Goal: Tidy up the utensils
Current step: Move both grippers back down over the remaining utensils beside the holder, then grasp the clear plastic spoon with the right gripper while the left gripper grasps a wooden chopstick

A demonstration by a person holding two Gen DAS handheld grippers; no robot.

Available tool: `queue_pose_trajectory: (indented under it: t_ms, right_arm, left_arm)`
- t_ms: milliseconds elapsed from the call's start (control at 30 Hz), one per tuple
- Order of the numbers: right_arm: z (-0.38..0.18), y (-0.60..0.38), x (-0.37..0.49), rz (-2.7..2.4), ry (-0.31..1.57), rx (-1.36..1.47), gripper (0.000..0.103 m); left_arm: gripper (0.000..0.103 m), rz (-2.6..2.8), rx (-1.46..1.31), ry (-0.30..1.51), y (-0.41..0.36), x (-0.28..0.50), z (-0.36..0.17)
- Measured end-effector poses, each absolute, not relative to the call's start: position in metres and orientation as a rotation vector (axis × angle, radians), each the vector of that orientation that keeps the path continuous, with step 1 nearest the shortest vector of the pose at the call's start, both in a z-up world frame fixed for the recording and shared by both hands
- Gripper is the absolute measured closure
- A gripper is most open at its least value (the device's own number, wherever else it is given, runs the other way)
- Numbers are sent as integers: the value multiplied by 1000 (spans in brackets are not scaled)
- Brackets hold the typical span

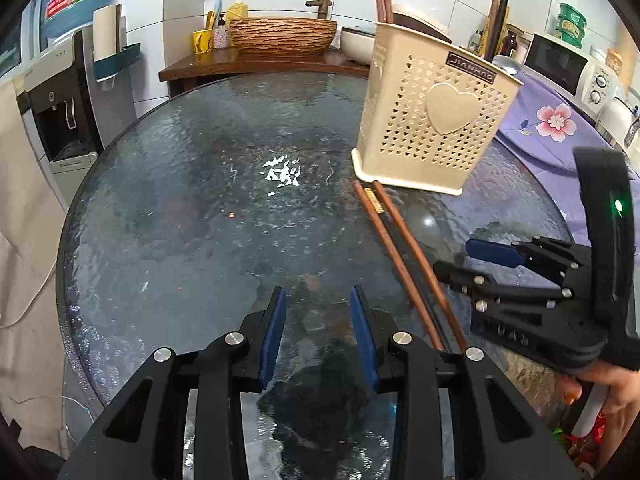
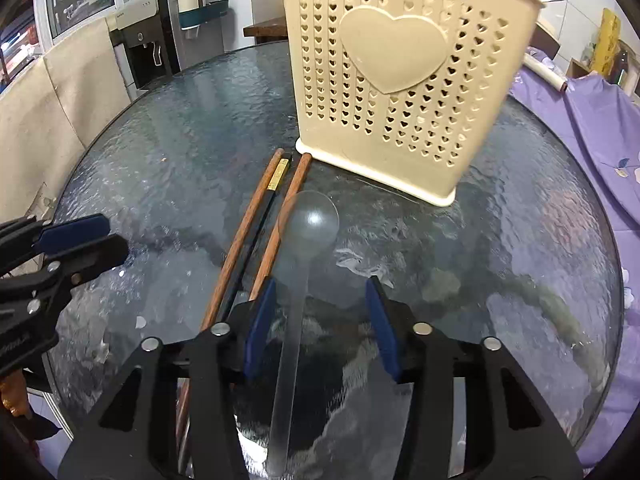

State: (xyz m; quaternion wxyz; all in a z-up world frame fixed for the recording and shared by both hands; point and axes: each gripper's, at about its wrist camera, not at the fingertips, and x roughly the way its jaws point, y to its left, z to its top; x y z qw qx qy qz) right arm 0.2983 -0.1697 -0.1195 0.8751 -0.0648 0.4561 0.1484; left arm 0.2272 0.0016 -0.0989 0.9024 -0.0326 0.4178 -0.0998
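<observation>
Your left gripper point(image 1: 318, 334) and right gripper point(image 2: 320, 322) both have jaws spread; a clear spoon point(image 2: 298, 280) and chopsticks point(image 2: 256, 232) lie mid-surface before the holder point(image 2: 404, 80)

Three chopsticks point(image 2: 256, 236), one spoon point(image 2: 308, 224) and one holder point(image 2: 400, 80) on the table.

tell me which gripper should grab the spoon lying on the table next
Right. The right gripper is open with the spoon handle lying between its fingers. The left gripper is open over bare glass, left of the chopsticks.
</observation>
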Motion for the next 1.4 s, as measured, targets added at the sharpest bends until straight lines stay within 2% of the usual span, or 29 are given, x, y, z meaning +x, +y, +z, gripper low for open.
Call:
queue_pose_trajectory:
  t_ms: [300,400,1033,1400]
  right_arm:
    - [-120,-157,321,321,951,-149,60]
    - [-119,-151,326,329,944,-152,67]
    - [-106,-207,299,281,895,-36,67]
    - [-105,-211,294,288,885,-3,67]
  left_arm:
    - [70,-211,-85,876,3,231,-103]
    - [70,-219,-85,882,0,233,-105]
    - [70,-333,-72,919,-52,267,-111]
    - [72,-274,-18,924,-48,264,-117]
